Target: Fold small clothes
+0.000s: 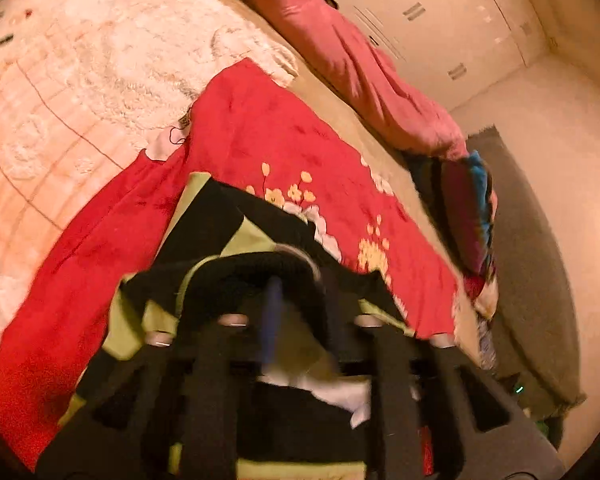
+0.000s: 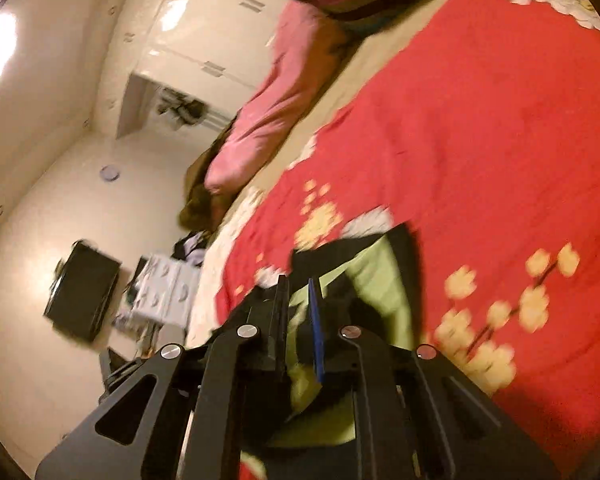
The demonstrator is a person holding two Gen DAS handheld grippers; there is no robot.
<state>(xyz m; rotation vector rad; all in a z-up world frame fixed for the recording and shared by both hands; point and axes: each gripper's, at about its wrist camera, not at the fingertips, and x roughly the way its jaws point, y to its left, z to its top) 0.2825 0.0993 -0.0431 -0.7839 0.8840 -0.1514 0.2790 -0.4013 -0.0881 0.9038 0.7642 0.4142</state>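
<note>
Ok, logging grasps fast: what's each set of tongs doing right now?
Left tongs: shut on the black and green garment.
Right tongs: shut on the black and green garment.

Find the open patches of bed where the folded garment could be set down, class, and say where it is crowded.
Free: the red floral blanket beyond the black-and-green garment, and the white textured spread beside it. Crowded: the bed's far edge, with the pink quilt and a heap of clothes.
</note>
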